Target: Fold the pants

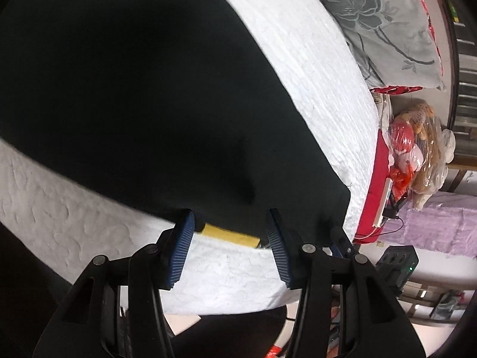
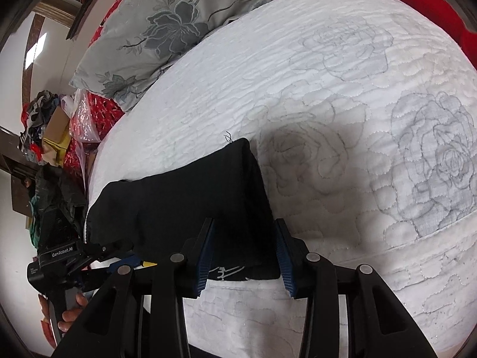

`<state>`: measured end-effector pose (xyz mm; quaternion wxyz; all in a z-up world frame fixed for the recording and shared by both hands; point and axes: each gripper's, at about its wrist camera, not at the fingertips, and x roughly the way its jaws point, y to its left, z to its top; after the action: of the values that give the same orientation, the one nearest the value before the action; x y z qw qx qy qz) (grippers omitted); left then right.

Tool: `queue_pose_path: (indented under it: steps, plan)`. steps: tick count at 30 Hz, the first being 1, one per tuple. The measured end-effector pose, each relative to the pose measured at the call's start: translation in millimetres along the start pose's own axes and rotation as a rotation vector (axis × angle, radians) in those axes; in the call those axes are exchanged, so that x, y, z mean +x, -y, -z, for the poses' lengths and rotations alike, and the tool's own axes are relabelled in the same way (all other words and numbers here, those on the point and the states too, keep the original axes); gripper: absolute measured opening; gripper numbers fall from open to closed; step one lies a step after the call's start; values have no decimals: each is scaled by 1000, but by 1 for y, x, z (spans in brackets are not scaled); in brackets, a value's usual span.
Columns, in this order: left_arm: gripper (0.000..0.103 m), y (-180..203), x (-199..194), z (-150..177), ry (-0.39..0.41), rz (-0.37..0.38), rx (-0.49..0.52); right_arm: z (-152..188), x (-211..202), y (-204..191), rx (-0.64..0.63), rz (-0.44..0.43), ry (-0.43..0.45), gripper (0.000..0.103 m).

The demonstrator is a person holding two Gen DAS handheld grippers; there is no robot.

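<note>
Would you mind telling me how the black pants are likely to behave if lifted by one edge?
The pants would probably droop, since the cloth lies limp on the quilt. The fold may slide open; both grippers, left and right, are open.

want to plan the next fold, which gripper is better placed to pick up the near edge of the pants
Probably the left. The left gripper is open with its fingers straddling the near hem of the black pants, right at the yellow tag. The right gripper is open too, over a folded corner.
</note>
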<state>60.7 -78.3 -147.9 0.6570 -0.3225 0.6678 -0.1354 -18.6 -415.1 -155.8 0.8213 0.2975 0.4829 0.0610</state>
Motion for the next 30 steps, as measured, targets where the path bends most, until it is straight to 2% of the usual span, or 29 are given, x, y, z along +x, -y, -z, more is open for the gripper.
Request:
queue_pose_path:
  steps: [2,5,12,14,16,17,18,20,23,26,28,30]
  plan:
    - [48,0,-4,8,-28,41,-2,-1,-2,-2,-1,7,8,40]
    - [48,7,-5,6,-6,8,36,-1,-7,-5,-5,1,27,40]
    - [48,3,3,-8,-11,-11,-5,1,0,-5,-2,-6,0,40]
    - [47,8,7,-11,-10,-24,-2,0,1,-5,-10,14,7,36]
    - [37,11,7,-13,-1,-39,-3,-2,1,-9,-33,43,20,3]
    - [16,13,6,-14,6,-47,7,-3,2,-11,-49,44,11,3]
    - [3,13,5,-13,-6,-37,14,-3,1,-13,-57,48,8,3]
    - [3,10,-3,-7,-44,40,-7,-3,-6,-17,-59,24,12,3]
    - [3,9,-11,2,-8,29,31,0,-27,-24,-91,-27,41,3]
    - [3,-4,3,3,-37,-13,2,8,-25,-12,-63,-16,18,3]
    - [3,-14,10,1,-58,2,-39,13,-16,-2,-47,18,-3,3]
    - [3,-17,3,4,-42,23,-47,15,-12,5,-10,6,-8,3]
